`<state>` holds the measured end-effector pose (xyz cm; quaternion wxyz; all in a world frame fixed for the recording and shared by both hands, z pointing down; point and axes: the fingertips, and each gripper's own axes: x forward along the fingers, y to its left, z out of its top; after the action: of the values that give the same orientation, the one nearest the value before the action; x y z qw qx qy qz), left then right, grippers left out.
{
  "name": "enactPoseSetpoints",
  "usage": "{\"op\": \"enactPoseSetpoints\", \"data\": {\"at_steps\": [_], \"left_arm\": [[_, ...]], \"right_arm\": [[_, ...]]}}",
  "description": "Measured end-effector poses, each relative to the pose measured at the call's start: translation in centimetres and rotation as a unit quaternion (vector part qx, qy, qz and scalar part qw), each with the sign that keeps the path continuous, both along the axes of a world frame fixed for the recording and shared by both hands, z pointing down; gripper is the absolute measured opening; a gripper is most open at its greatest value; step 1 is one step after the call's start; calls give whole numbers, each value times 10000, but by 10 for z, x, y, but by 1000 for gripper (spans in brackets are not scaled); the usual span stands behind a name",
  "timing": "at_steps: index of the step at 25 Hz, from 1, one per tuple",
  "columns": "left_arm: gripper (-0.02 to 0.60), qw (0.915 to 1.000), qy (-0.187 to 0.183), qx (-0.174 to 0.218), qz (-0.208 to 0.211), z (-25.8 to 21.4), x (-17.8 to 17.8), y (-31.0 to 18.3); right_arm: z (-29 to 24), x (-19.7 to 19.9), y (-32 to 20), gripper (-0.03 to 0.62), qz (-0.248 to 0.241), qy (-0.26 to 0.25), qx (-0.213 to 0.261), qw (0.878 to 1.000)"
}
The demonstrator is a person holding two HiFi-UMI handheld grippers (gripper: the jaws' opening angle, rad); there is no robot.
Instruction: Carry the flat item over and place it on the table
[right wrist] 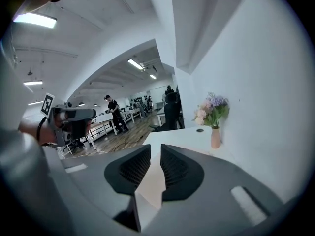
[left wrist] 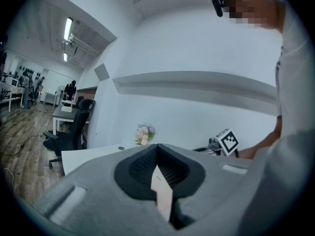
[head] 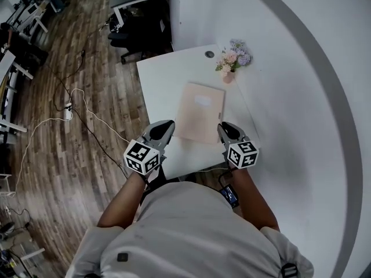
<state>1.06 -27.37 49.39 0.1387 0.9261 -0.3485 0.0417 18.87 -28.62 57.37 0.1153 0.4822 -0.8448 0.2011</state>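
Left gripper (head: 164, 125) clamped on near-left edge of flat beige folder (head: 200, 112). Right gripper (head: 225, 127) jaws closing, folder's near-right edge between them, narrow gap left. Folder over white worktop (head: 159, 74), flower vase (head: 231, 62) beyond.

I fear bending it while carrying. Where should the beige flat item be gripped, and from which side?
Take the flat item at its two near corners, coming in level from each side: it is thin and broad, so only an edge fits between jaws. The left gripper is shut on its left edge; the right gripper's jaws are closing around the right edge.
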Motion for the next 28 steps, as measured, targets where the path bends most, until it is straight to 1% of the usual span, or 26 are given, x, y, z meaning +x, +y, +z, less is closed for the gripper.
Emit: {"op": "enactPoseSetpoints", "data": {"at_steps": [4, 7, 10, 13, 17, 22, 28], "left_arm": [[0, 9996, 75, 235, -100, -22, 6, 5], [0, 9993, 113, 336, -110, -32, 14, 14], [0, 9992, 106, 376, -74, -42, 17, 26], [0, 9991, 78, 402, -82, -47, 17, 35], [0, 9990, 60, 409, -152, -49, 7, 46], [0, 9991, 21, 389, -153, -46, -10, 53], [0, 9991, 36, 407, 87, -51, -34, 61]], "right_arm": [[-32, 1, 10, 43, -98, -7, 384, 9992], [-54, 3, 17, 9, -112, -54, 619, 9980], [-75, -2, 26, 9, -167, -286, 687, 9971], [-87, -9, 32, 8, -258, -373, 780, 9959], [-92, -19, 36, 9, -339, -497, 818, 9948], [-99, -32, 41, 9, -324, -474, 981, 9935], [-105, -57, 59, 9, -96, -486, 1028, 9935]]}}
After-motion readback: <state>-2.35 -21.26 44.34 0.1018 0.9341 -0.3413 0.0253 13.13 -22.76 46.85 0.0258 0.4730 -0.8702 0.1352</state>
